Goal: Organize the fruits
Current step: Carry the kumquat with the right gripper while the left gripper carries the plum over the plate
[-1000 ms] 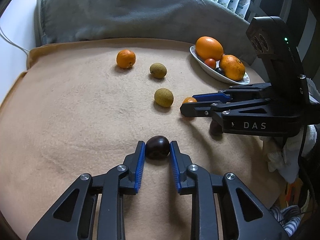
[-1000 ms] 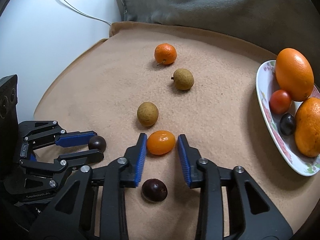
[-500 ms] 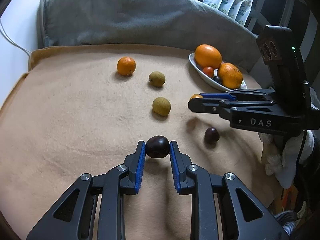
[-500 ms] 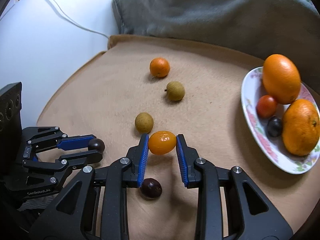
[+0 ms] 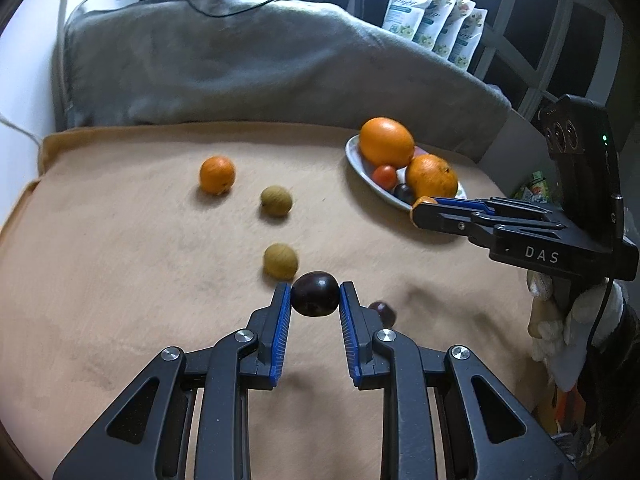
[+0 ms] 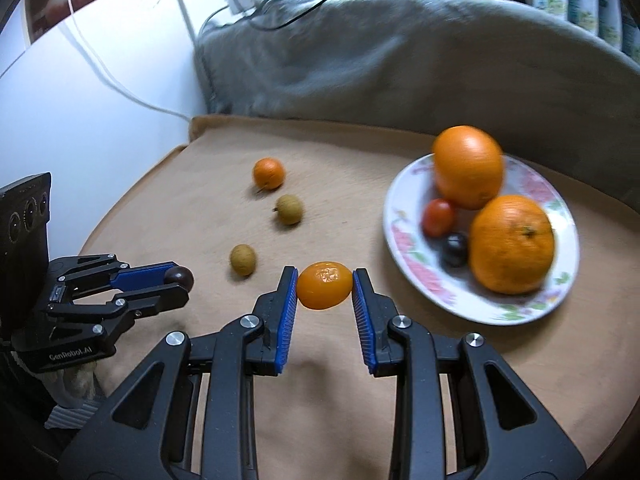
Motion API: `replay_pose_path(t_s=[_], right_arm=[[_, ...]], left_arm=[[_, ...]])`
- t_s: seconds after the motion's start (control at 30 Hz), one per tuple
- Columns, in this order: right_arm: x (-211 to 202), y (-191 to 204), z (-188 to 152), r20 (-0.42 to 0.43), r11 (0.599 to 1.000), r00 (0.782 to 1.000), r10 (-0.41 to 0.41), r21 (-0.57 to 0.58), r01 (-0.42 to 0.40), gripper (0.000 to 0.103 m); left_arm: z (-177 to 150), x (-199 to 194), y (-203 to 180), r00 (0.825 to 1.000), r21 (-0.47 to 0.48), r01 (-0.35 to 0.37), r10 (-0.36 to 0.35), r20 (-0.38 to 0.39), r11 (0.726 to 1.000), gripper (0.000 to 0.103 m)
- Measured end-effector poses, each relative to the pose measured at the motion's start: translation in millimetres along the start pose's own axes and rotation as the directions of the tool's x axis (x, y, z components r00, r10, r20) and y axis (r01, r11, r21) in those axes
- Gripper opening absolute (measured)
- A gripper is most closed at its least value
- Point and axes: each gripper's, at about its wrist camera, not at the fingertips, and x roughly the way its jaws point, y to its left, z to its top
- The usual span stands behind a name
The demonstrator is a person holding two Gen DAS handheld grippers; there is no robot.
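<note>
Dim, soft indoor light; motion blur, worst in right view; fisheye-bowed, vignetted edges.

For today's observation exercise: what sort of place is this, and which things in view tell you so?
Probably a room in a home: fruit lies on a tan blanket, a grey cushion sits behind, and a flowered plate holds oranges.

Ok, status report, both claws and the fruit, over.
Left claw shut on dark round plum. Right claw shut on small orange kumquat, near white floral plate. Path to plate clear.
</note>
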Motion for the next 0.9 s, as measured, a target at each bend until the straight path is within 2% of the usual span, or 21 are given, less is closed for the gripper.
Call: replay_pose_path(t_s=[0.43, 0.9], right_arm=[[-31.5, -52.8, 5.9, 0.066, 0.993, 0.994, -0.088, 0.082, 0.082, 0.029], [-36.1, -106.5, 22.7, 0.093, 0.982, 0.985, -0.144, 0.136, 0.131, 0.029]], left_arm=[[31.5, 21.8, -31.0, 0.998, 0.043, 0.058, -0.058, 0.013, 0.997, 0.023], [59.8, 53.5, -65.2, 0.996, 0.098, 0.090, -0.091, 0.001, 0.991, 0.023]])
